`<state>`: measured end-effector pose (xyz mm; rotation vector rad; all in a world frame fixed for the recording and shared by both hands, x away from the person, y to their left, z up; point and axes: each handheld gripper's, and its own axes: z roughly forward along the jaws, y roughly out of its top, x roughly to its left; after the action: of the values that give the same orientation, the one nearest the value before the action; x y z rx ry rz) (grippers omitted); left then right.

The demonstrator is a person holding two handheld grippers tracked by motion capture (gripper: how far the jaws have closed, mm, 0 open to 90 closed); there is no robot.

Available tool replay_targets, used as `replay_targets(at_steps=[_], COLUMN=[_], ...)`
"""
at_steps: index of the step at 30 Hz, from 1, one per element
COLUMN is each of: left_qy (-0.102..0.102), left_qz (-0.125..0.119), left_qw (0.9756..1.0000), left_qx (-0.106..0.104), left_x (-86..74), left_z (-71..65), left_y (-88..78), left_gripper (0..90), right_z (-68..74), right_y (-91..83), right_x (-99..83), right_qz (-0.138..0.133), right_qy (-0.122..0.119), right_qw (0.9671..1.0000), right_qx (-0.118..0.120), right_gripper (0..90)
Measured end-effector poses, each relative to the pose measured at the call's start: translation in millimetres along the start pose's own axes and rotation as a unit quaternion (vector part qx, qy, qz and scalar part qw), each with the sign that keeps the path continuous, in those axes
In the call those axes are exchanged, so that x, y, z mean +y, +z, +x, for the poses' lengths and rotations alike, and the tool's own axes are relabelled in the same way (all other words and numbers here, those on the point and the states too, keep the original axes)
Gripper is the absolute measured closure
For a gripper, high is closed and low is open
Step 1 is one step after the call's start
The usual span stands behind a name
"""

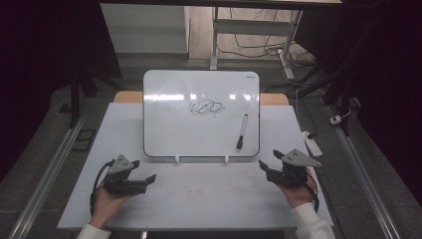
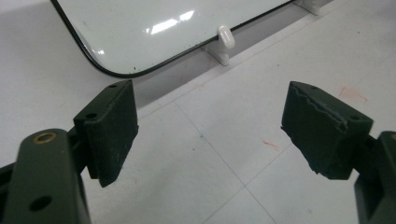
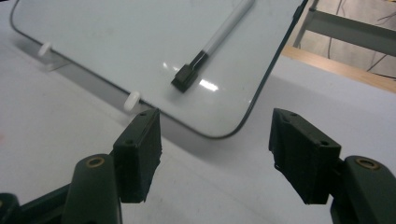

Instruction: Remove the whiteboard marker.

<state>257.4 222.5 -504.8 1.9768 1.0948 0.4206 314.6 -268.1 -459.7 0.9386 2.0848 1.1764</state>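
Nearest the high camera, two hands come up from six o'clock: the left gripper (image 1: 145, 180) rests at about seven o'clock on the white table (image 1: 199, 199), the right gripper (image 1: 267, 162) at about five, both with jaws spread and nothing between them. Beyond them, at the centre, the whiteboard (image 1: 169, 129) lies flat with a black scribble (image 1: 207, 108) near its upper middle, and the marker (image 1: 242, 131) lies on the board at roughly three o'clock from that scribble, cap end toward the person. Along the left gripper's own view, its released pads frame bare table, with the board's rounded corner (image 2: 112, 72) at eleven o'clock and a white clip (image 2: 226, 37) at twelve. Along the right gripper's view, the open jaws point at the marker (image 3: 219, 37), whose dark cap (image 3: 187, 74) sits at about twelve o'clock, just past the board's edge. My reading is that picking up the marker is the step in hand; it would go best with the right gripper approaching across the barrel, low and square. Two small clips (image 3: 131, 100) on the near edge sit close to that path; cables lie on the floor beyond the table.
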Motion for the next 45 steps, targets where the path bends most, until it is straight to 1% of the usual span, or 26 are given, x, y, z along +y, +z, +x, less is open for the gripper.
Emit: replay_targets(at_steps=[1, 3, 7, 9, 13, 15, 18, 20, 23, 25, 29, 32, 35, 39, 45], left_qy=[0.001, 0.000, -0.001, 0.001, 0.003, 0.005, 0.007, 0.008, 0.008, 0.009, 0.010, 0.013, 0.013, 0.015, 0.016], left_qz=[-0.001, -0.002, -0.003, -0.001, 0.005, 0.008, 0.009, 0.011, 0.012, 0.013, 0.013, 0.014, 0.014, 0.014, 0.014], left_qw=[1.0000, 1.0000, 1.0000, 1.0000, 1.0000, 1.0000, 0.9999, 0.9999, 0.9999, 0.9999, 0.9999, 0.9998, 0.9998, 0.9998, 0.9997], left_qx=[-0.001, -0.002, -0.001, 0.000, 0.002, 0.003, 0.003, 0.004, 0.005, 0.004, 0.005, 0.006, 0.007, 0.009, 0.010], left_x=[-0.4, -0.8, -1.1, -1.2, -1.4, -1.7, -2.6, -3.1, -3.7, -3.8, -4.0, -4.6, -4.5, -4.4, -4.2], left_z=[0.0, 0.5, 0.5, 0.0, -0.6, -1.1, -1.7, -1.5, -1.3, -1.0, -1.1, -1.3, -1.0, -0.9, -1.4], left_y=[-0.3, -0.6, -0.7, -0.4, 2.0, 3.0, 3.5, 3.6, 4.3, 4.6, 4.5, 4.7, 4.6, 4.0, 4.3], left_gripper=[19.3, 19.3, 19.3, 19.4, 19.4, 19.4, 19.5, 19.5, 19.5, 19.5, 19.5, 19.5, 19.5, 19.5, 19.5], right_z=[0.3, 0.7, 0.6, -0.1, -1.7, -3.7, -7.7, -9.0, -8.9, -8.2, -8.0, -4.9, -1.7, 2.3, 8.0], right_y=[3.1, 9.9, 27.3, 37.9, 59.2, 69.1, 83.5, 92.1, 102.2, 107.2, 117.9, 123.0, 126.3, 130.2, 135.0], right_x=[4.0, 12.9, 35.2, 47.2, 68.8, 78.7, 90.6, 96.0, 101.9, 104.7, 106.5, 107.8, 109.4, 109.6, 108.7], right_qz=[0.005, 0.007, 0.016, 0.018, 0.023, 0.030, 0.048, 0.062, 0.078, 0.084, 0.099, 0.099, 0.101, 0.105, 0.105], right_qy=[0.002, 0.013, 0.031, 0.040, 0.047, 0.053, 0.066, 0.070, 0.076, 0.077, 0.086, 0.086, 0.088, 0.094, 0.094], right_qw=[1.0000, 0.9999, 0.9991, 0.9987, 0.9981, 0.9974, 0.9958, 0.9947, 0.9928, 0.9917, 0.9889, 0.9882, 0.9865, 0.9846, 0.9834], right_qx=[-0.006, -0.009, -0.024, -0.026, -0.031, -0.039, -0.041, -0.045, -0.051, -0.059, -0.070, -0.079, -0.094, -0.104, -0.115], right_gripper=[35.0, 35.5, 36.0, 37.2, 40.2, 42.6, 45.1, 47.6, 52.4, 55.9, 61.0, 66.4, 70.4, 72.8, 73.4])
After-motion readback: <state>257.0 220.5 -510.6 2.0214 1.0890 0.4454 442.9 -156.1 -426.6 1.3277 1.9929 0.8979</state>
